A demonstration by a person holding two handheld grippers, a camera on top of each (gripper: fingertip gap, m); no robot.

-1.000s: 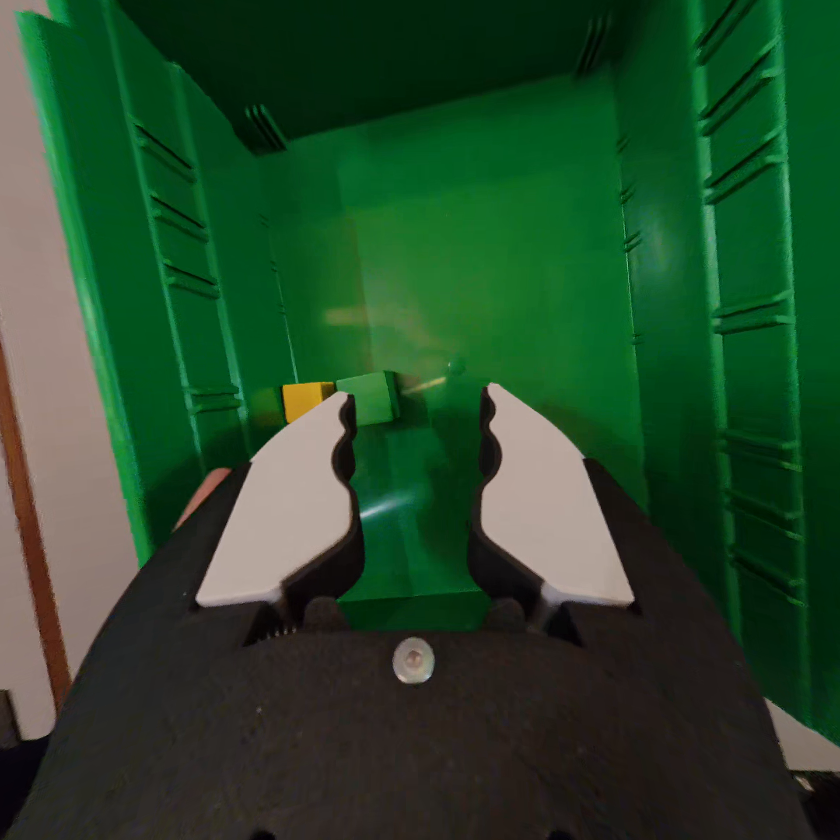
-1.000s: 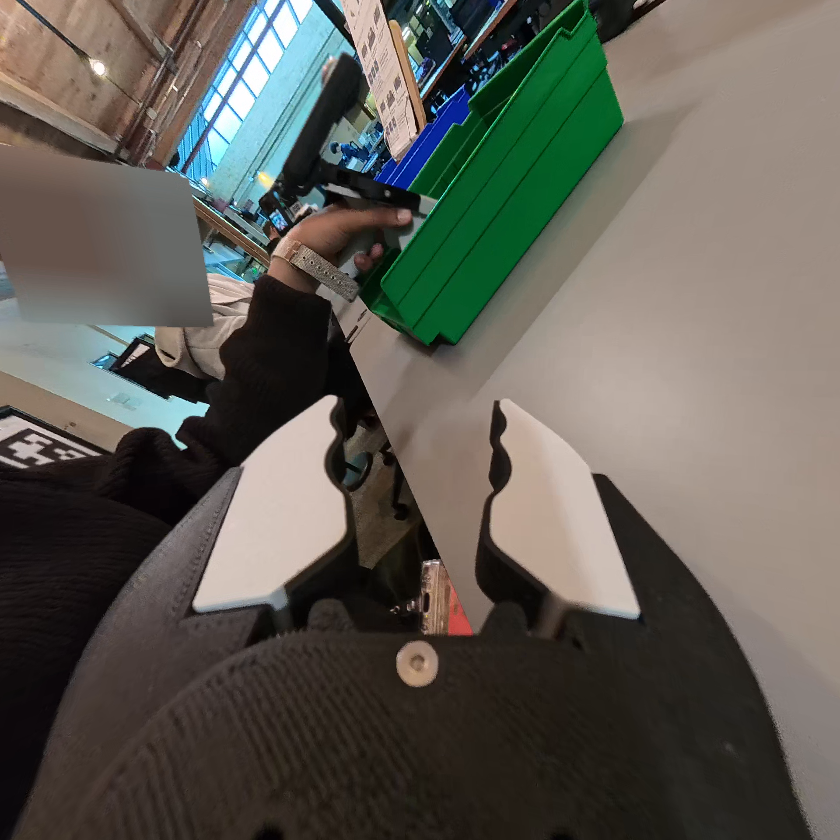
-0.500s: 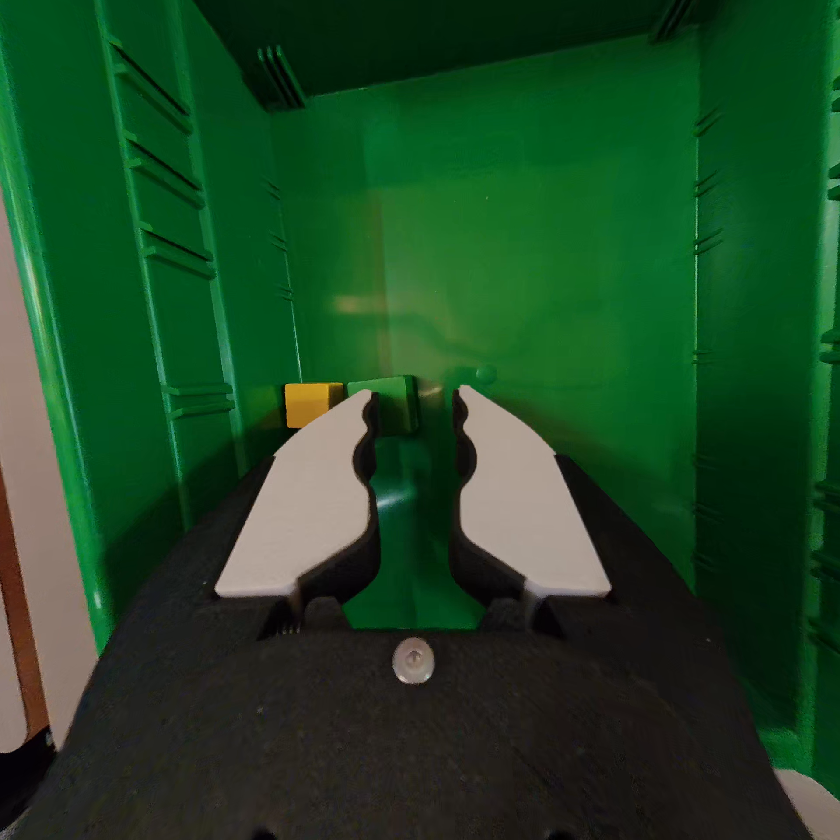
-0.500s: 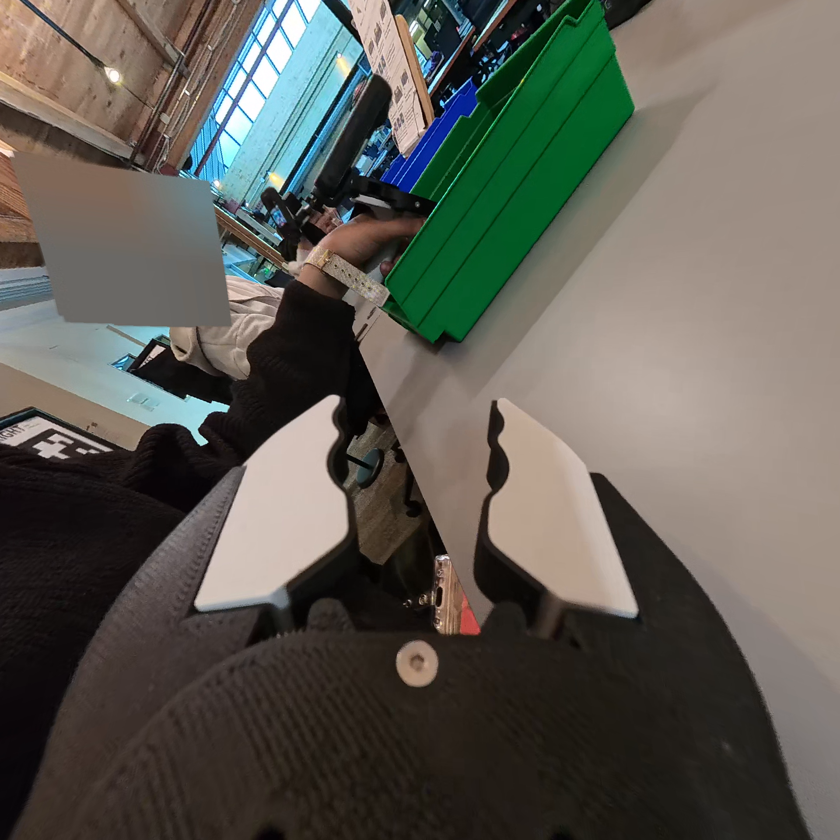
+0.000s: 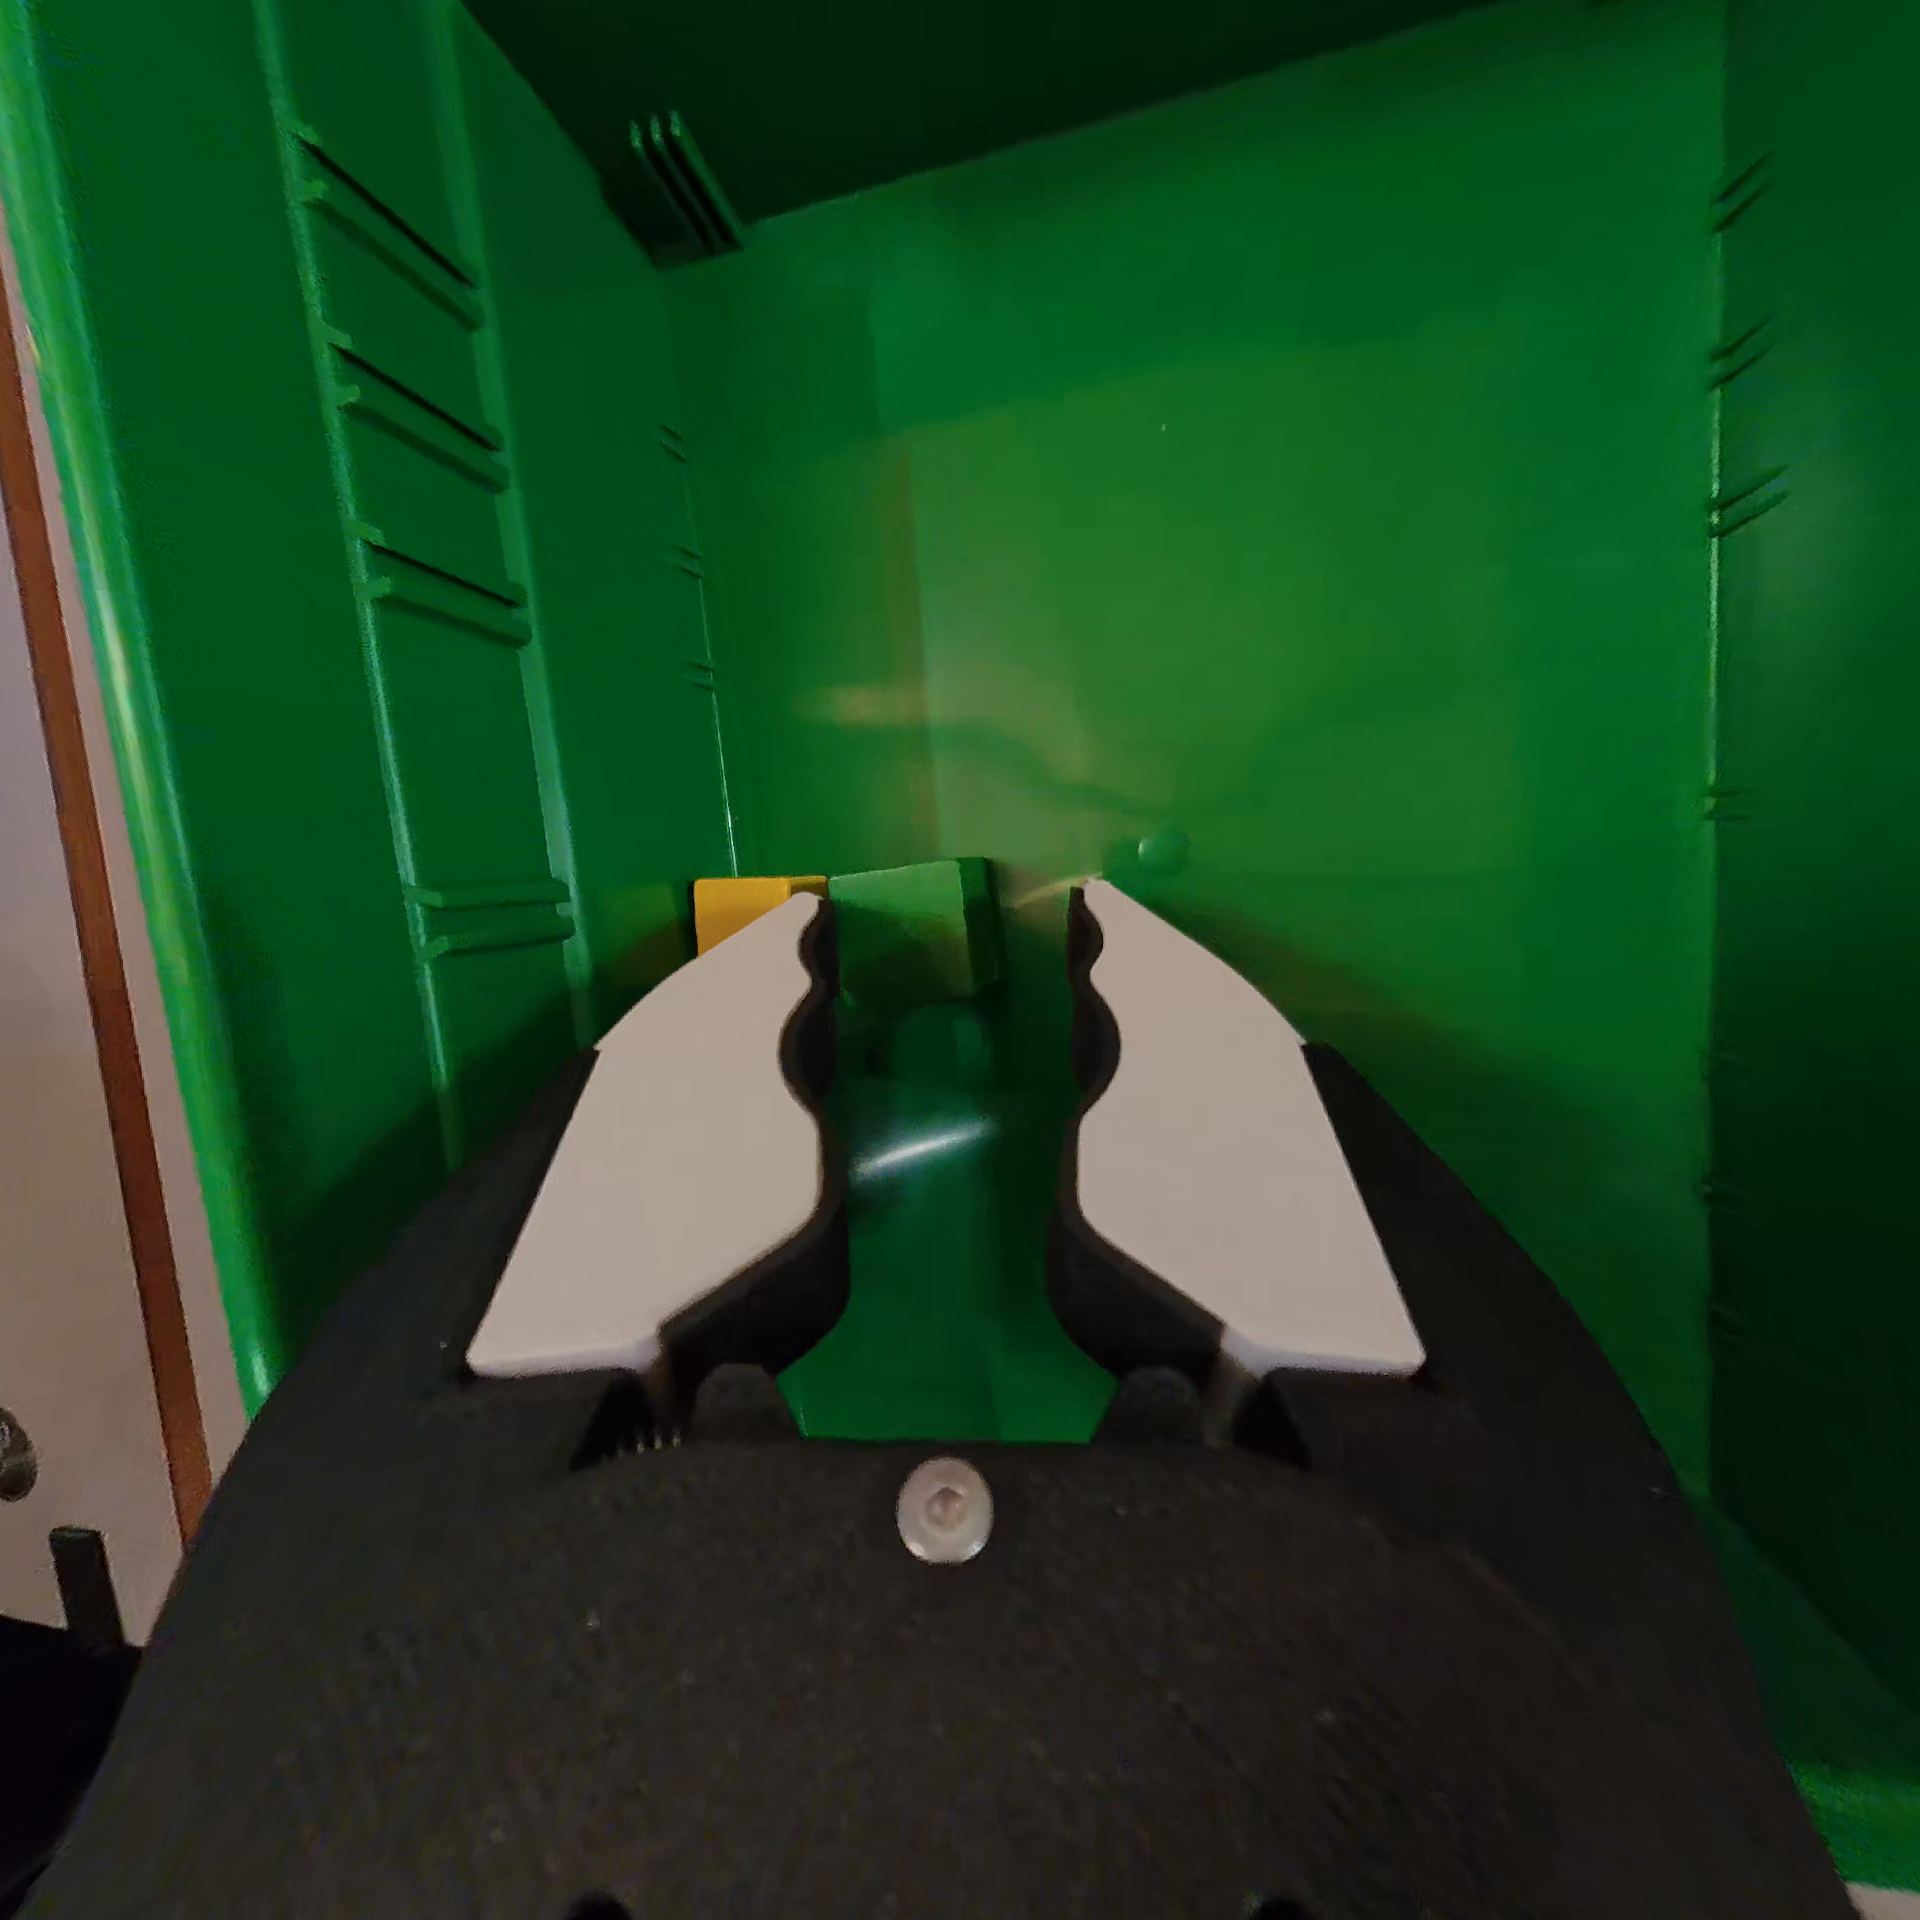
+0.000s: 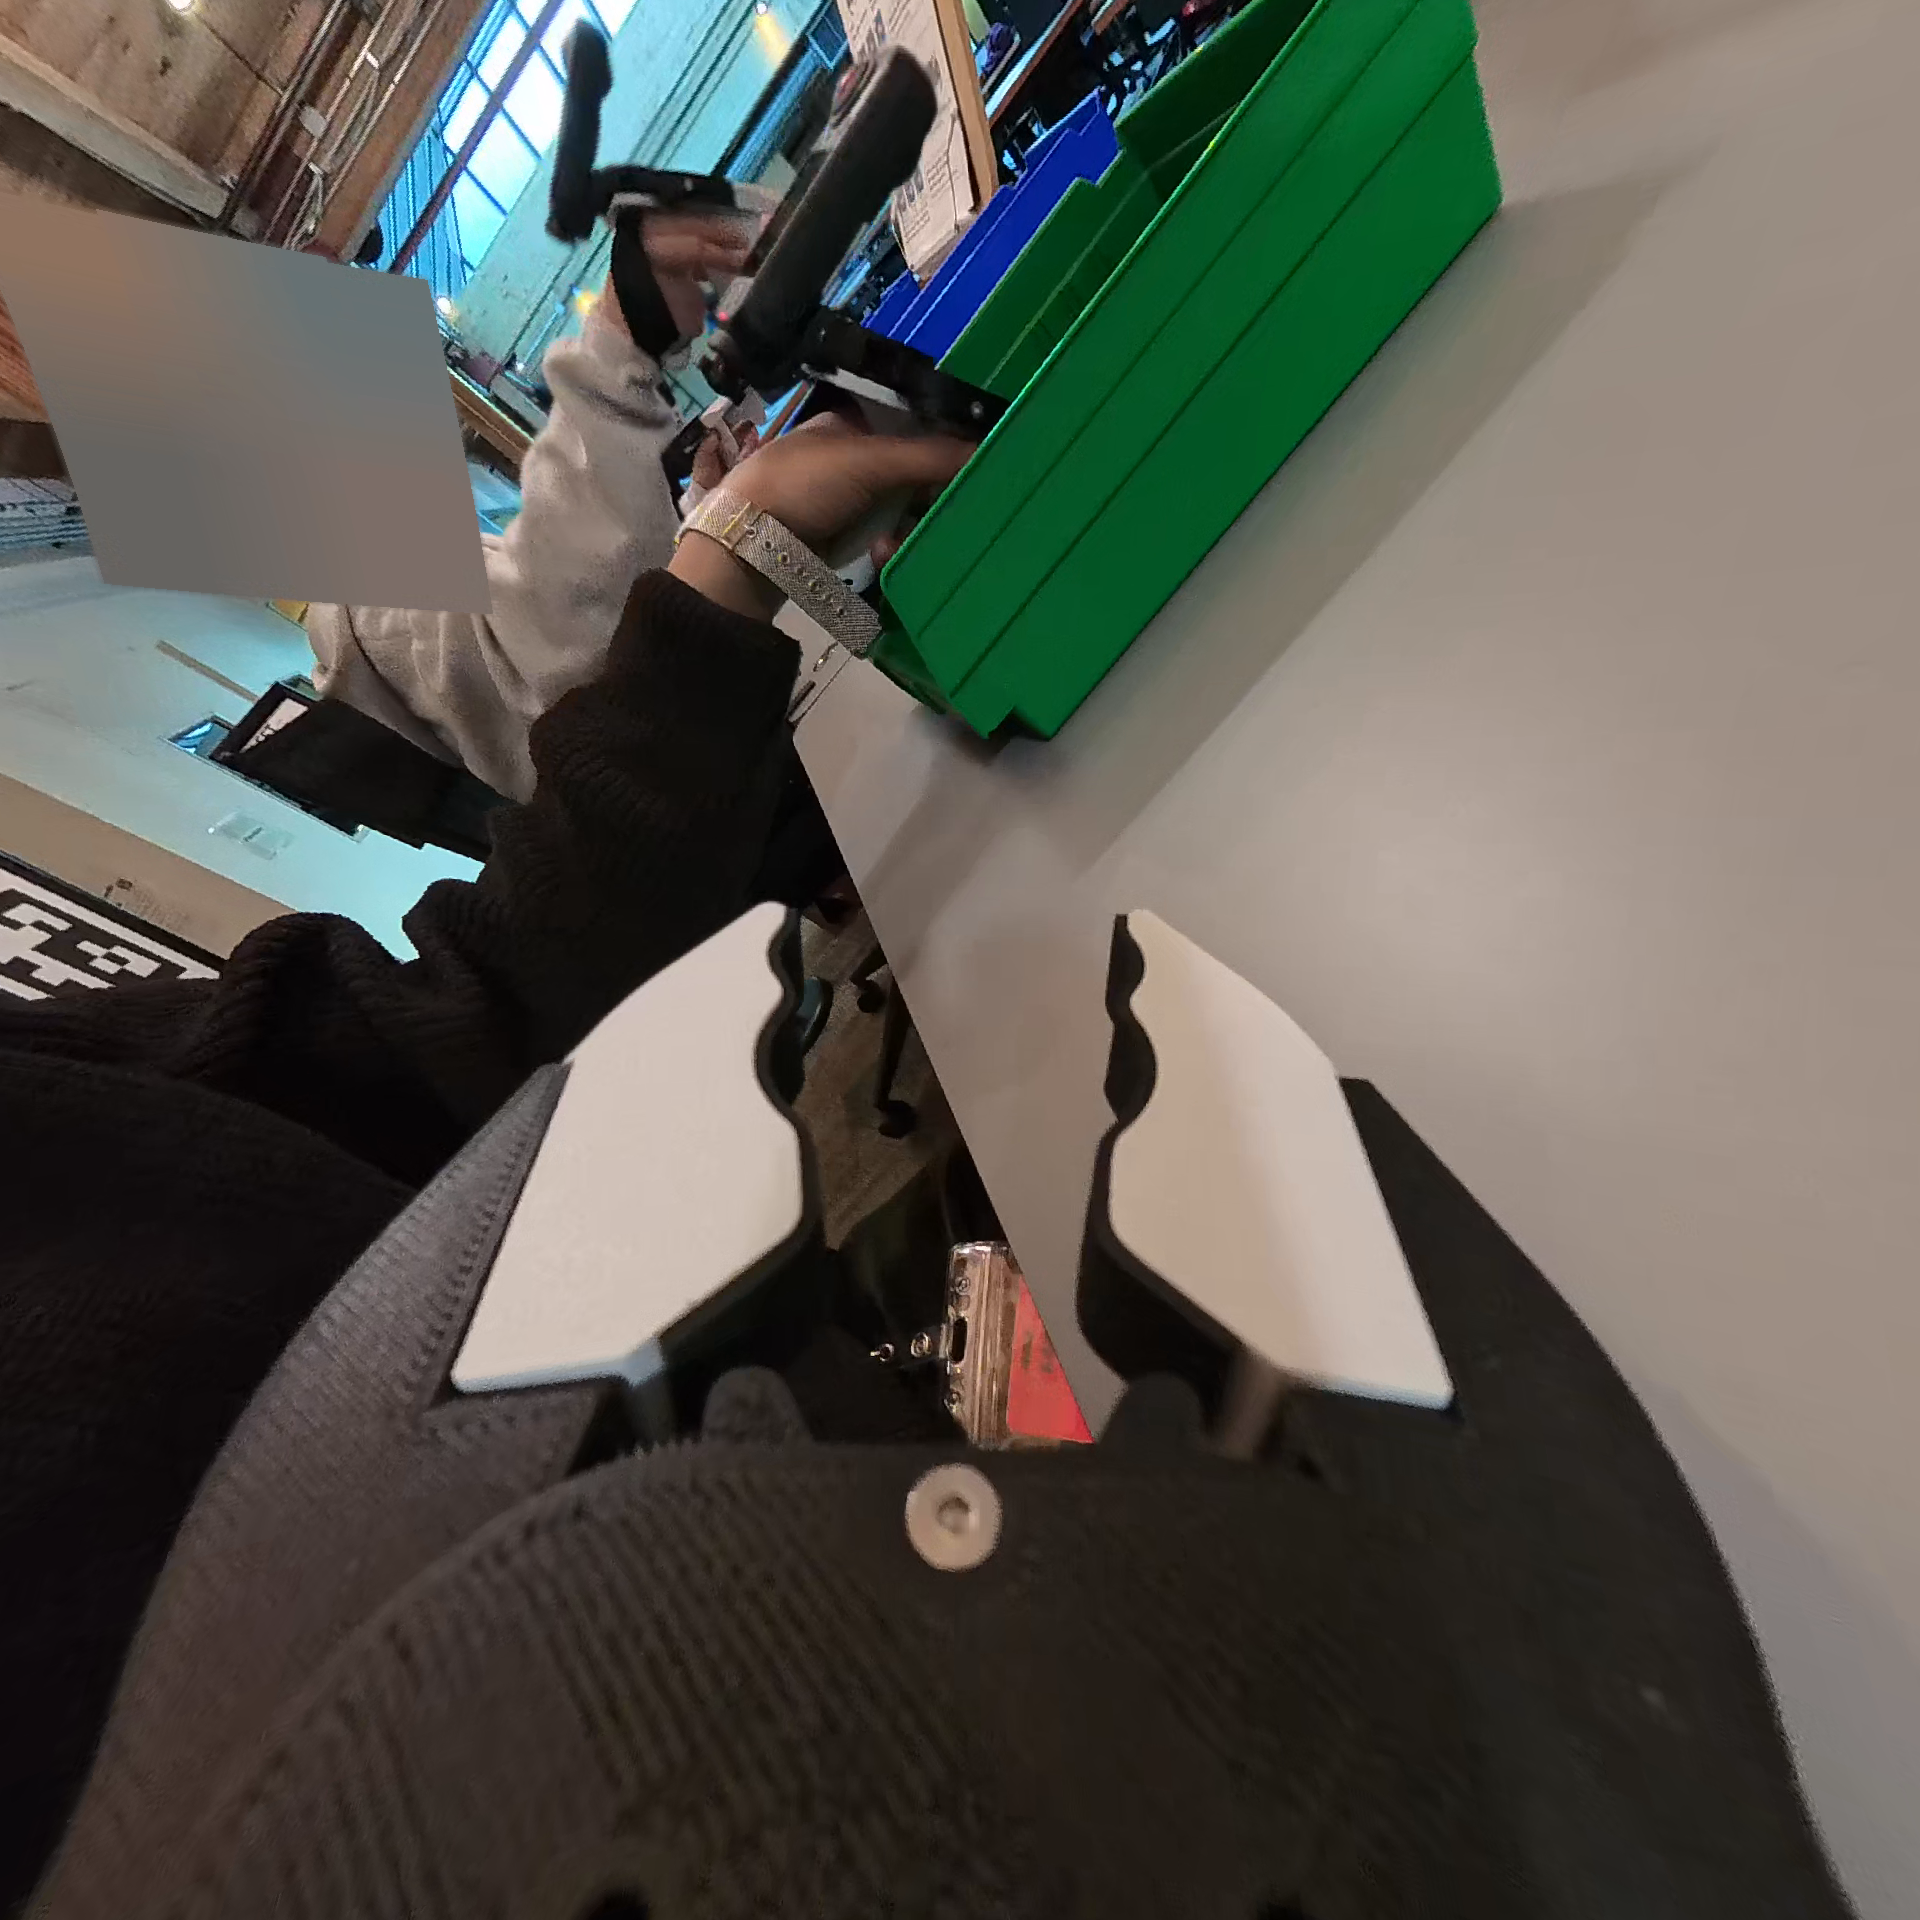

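My left gripper (image 5: pixel 951 902) is open inside a green bin (image 5: pixel 1299 582), low over its floor. A green block (image 5: pixel 909 925) lies just ahead between the fingertips, close to the left one, not gripped. A yellow block (image 5: pixel 740 906) sits beside it on the left, against the bin's wall. My right gripper (image 6: pixel 951 935) is open and empty, held at the edge of a grey table (image 6: pixel 1507 831). In the right wrist view the green bin (image 6: pixel 1174 436) stands on that table, with a hand (image 6: pixel 831 488) holding the other gripper at its open end.
A blue bin (image 6: pixel 997 249) stands behind the green one. A black sleeve (image 6: pixel 582 831) reaches across the left of the right wrist view. A phone (image 6: pixel 987 1340) with a red back shows below the table edge. A wood-trimmed wall (image 5: pixel 62 935) lies left of the bin.
My left gripper moved deeper into the green bin, narrowed, then opened a little, with the green block now between its fingertips. The right gripper barely moved.
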